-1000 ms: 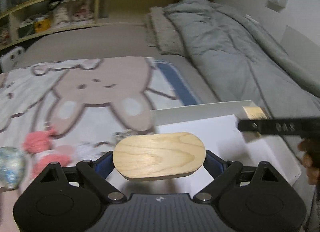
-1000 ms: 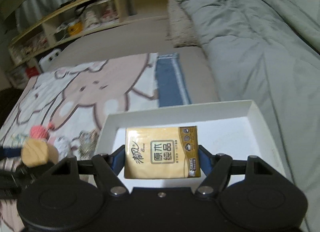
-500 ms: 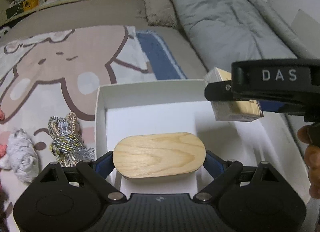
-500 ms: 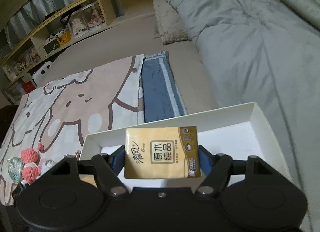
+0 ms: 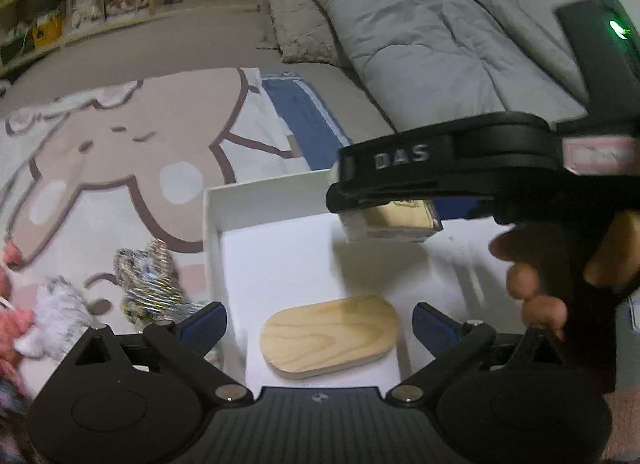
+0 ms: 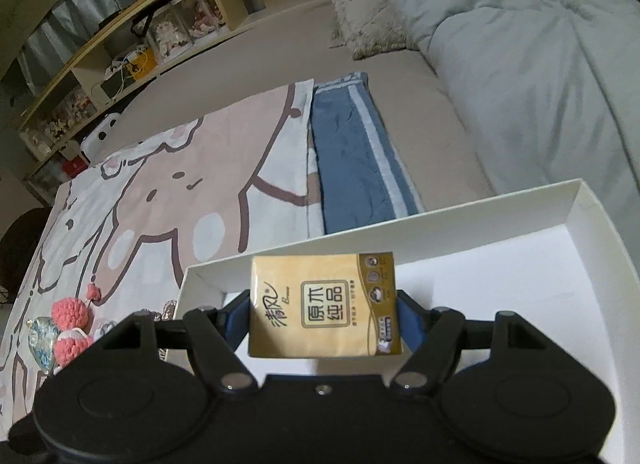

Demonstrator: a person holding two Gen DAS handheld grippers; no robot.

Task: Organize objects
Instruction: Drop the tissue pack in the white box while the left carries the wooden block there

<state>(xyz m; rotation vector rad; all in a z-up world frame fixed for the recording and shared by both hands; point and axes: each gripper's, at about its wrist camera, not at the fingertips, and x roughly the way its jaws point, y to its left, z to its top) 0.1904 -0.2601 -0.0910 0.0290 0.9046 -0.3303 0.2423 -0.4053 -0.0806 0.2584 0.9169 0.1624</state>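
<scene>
Your left gripper (image 5: 319, 322) has just been opening: its blue pads (image 5: 204, 322) now stand clear of the wooden oval (image 5: 330, 338) on both sides, with a gap each way. The oval lies flat on the floor of the white box (image 5: 256, 200), in the near left part, close to the left wall.

Your right gripper (image 6: 324, 316) is clamped on the tissue pack (image 6: 324, 304), pads pressing its left and right edges. You hold the pack upright, printed face toward the camera, above the box (image 6: 600, 224), over its left half near the far wall. In the left view the same pack (image 5: 396, 222) hangs under the right gripper's black finger, off the box floor, farther in than the oval and to its right. Your right hand (image 5: 560, 276) grips the handle at the right edge of that view.

The box sits on the cartoon blanket (image 6: 180, 176). Just left of it lie a twisted rope bundle (image 5: 150, 284), a grey fluffy piece (image 5: 56, 320) and pink yarn balls (image 6: 70, 314) with a shiny blue thing (image 6: 40, 340) beside them. A blue towel (image 6: 356, 152) lies beyond the box; a grey duvet (image 6: 520, 44) fills the far right, and a shelf (image 6: 120, 52) runs along the far left.
</scene>
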